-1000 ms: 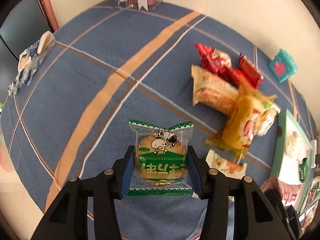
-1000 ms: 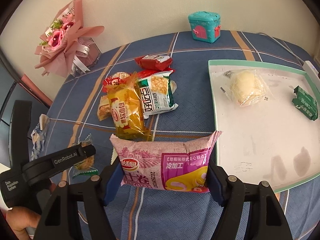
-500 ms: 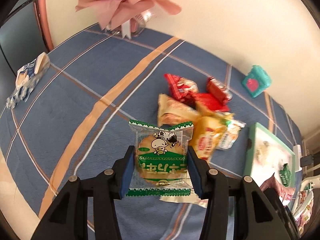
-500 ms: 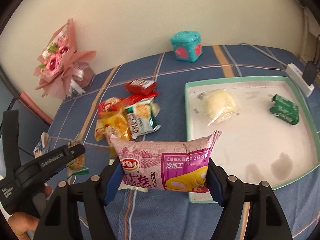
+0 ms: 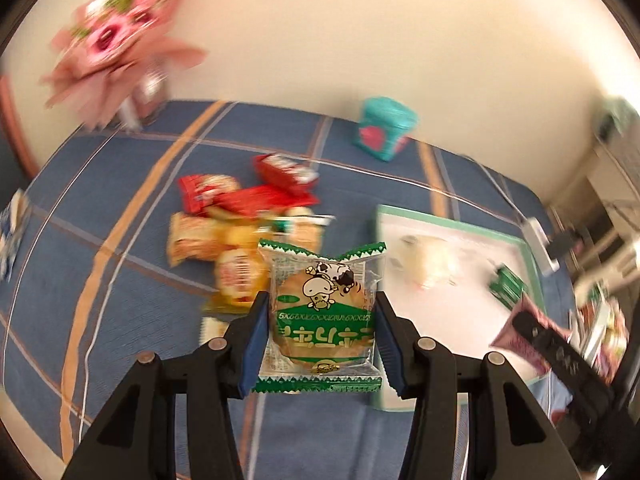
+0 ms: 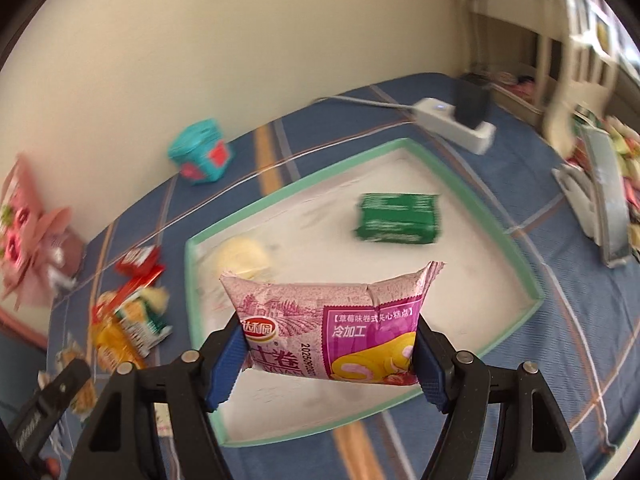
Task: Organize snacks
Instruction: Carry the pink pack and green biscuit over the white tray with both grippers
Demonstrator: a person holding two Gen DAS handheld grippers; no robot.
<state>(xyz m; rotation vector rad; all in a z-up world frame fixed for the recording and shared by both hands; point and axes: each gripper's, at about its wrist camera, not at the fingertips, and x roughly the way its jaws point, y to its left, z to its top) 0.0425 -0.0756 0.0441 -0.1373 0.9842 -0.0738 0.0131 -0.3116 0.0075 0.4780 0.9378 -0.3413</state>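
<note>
Left gripper (image 5: 318, 340): jaws clenched on a clear green-edged cookie packet (image 5: 322, 320), pads on its left and right edges, packet upright and lifted off the counter (image 5: 120, 184). Ahead-left of the jaws: loose pile of snacks (image 5: 244, 224), red wrappers at the far side, orange and yellow ones nearer, overlapping. Ahead-right of the jaws: white tray (image 5: 452, 226) with a mint-green rim. Teal box (image 5: 384, 128) far ahead near the wall; pink bouquet (image 5: 116, 44) far ahead-left. View is motion-blurred.

Right gripper (image 6: 330, 354): jaws clenched on a pink cake-roll bag (image 6: 332, 320), pads on its short ends, bag held level above the near part of the tray (image 6: 256, 210). In the tray ahead of the jaws: pale round bun in clear wrap (image 6: 244, 258) just past the bag's left corner, green packet (image 6: 398, 218) further ahead and slightly right, the two well apart. Power strip (image 6: 456, 124) on the counter beyond the tray's far corner. Snack pile left of the jaws, outside the tray. Left gripper's black body shows at the lower-left edge.
</note>
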